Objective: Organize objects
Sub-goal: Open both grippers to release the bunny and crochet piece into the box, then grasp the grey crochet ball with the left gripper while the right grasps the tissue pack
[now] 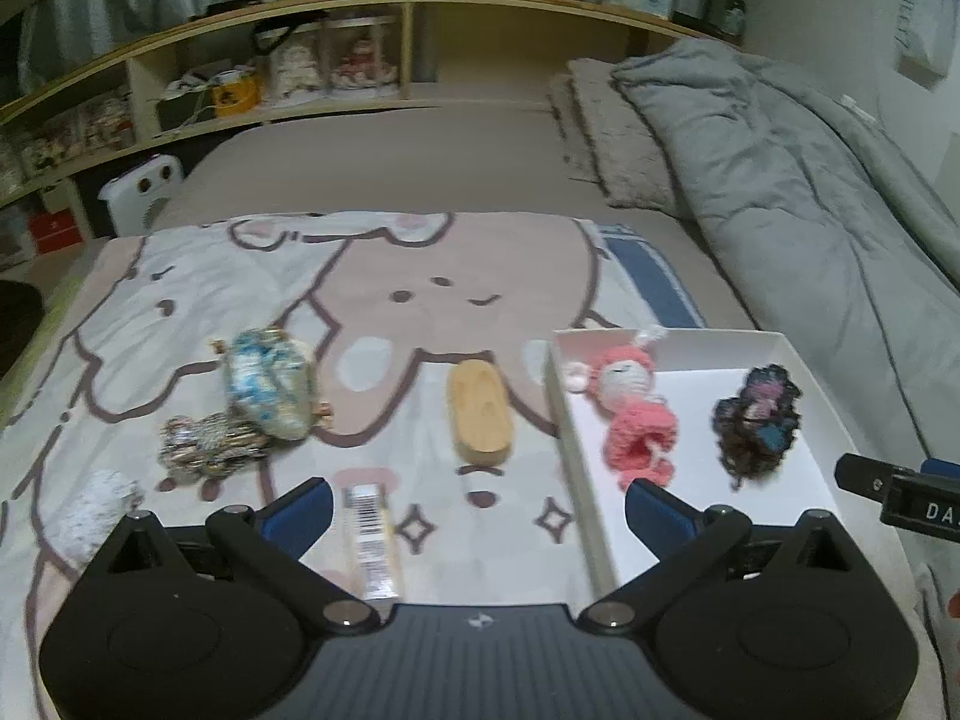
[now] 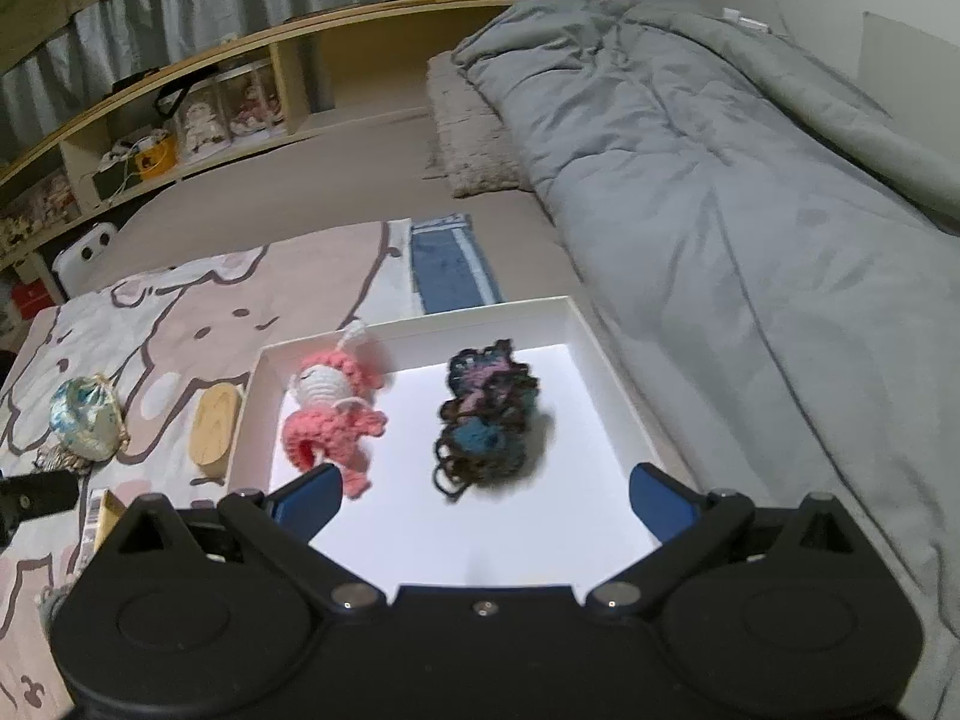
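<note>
A white tray [image 1: 798, 354] lies on the cartoon blanket [image 1: 372, 276] and holds a pink crochet doll [image 1: 636, 414] and a dark crochet piece [image 1: 757, 420]. Left of the tray lie a wooden oval block [image 1: 482, 414], a blue-white pouch [image 1: 270, 384], a beaded item [image 1: 207, 444], a barcoded packet [image 1: 372, 540] and a whitish lump [image 1: 96, 510]. My left gripper [image 1: 477, 510] is open and empty above the blanket near the packet. My right gripper [image 2: 483, 501] is open and empty over the tray [image 2: 606, 372], behind the doll [image 2: 333, 414] and dark piece [image 2: 486, 426].
A grey duvet [image 2: 720, 180] and a fuzzy pillow [image 2: 474, 138] lie to the right on the bed. A wooden shelf unit [image 1: 270, 72] with clutter runs along the back. A white heater [image 1: 141, 195] stands beside the bed at the left.
</note>
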Demonstrator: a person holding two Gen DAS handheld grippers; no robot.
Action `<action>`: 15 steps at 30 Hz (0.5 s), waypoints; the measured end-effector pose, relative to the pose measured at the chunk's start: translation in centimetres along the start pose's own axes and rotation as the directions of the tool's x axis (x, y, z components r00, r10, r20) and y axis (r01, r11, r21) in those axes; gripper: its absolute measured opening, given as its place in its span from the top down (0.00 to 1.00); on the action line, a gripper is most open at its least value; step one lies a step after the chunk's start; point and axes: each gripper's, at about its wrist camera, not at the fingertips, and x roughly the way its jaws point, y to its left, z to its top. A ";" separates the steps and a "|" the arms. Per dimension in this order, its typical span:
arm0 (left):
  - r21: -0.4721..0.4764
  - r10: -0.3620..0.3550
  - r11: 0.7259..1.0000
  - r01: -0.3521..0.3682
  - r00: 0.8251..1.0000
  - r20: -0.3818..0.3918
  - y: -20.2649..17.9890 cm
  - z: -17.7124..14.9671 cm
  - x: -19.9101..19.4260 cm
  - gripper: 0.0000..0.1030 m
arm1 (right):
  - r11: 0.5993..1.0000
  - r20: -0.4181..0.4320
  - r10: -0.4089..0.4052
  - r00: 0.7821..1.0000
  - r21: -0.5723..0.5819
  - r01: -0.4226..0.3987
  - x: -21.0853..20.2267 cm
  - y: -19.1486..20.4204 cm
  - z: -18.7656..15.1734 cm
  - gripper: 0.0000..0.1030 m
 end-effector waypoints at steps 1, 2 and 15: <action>-0.008 0.009 1.000 -0.009 1.000 0.001 0.6 0.0 -0.1 0.01 | 1.000 0.000 0.006 1.000 -0.001 -0.006 0.0 0.3 0.0 0.00; -0.015 0.017 1.000 -0.017 1.000 0.002 1.2 -0.1 -0.3 0.01 | 1.000 0.000 0.013 1.000 0.000 -0.013 0.0 0.6 0.0 0.00; -0.081 0.109 0.991 -0.108 0.994 0.014 8.3 -1.3 -2.6 0.01 | 0.987 -0.001 0.151 0.989 -0.062 -0.151 0.1 6.5 -0.6 0.00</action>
